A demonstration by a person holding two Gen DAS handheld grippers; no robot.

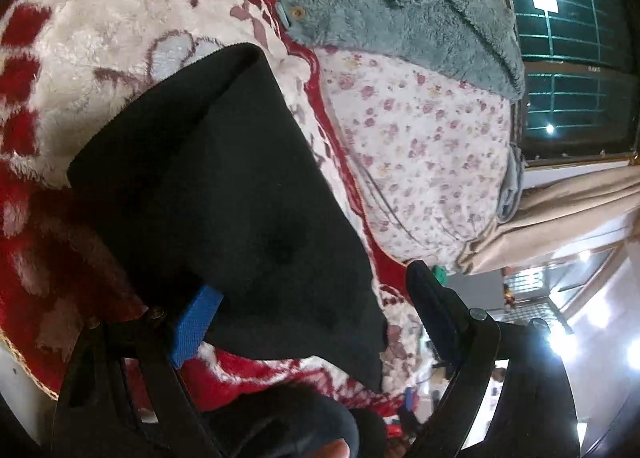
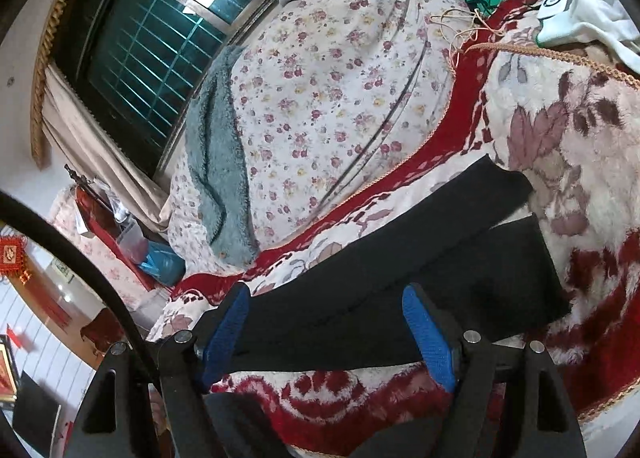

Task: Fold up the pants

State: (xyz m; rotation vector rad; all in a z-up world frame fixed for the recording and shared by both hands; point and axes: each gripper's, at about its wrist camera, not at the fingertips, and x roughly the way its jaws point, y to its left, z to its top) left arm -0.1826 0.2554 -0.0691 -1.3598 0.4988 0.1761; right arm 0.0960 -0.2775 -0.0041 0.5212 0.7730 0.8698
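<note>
1. Both your tongs are spread wide, nothing pinched. Left gripper (image 1: 316,310) has its ribbed blue pads (image 1: 192,332) either side of the pants (image 1: 224,194), and the left pad sits right at the cloth's edge. Can't tell if it's actually touching.
2. Right gripper (image 2: 332,332) is the same deal: pads apart, the black fabric lying between and beyond them.
3. Pants (image 2: 400,286) are matte black, smooth knit, folded into a long flat band lying on the blanket (image 2: 560,138). Two layers show at the far end, the top one sitting a bit askew.
4. That blanket is thick plush, red and cream with big mauve leaves and a braided gold trim.
5. Behind it there's a puffy floral quilt (image 2: 340,98) with a fuzzy teal fleece (image 1: 400,14) (wooden buttons) draped over it.
</note>
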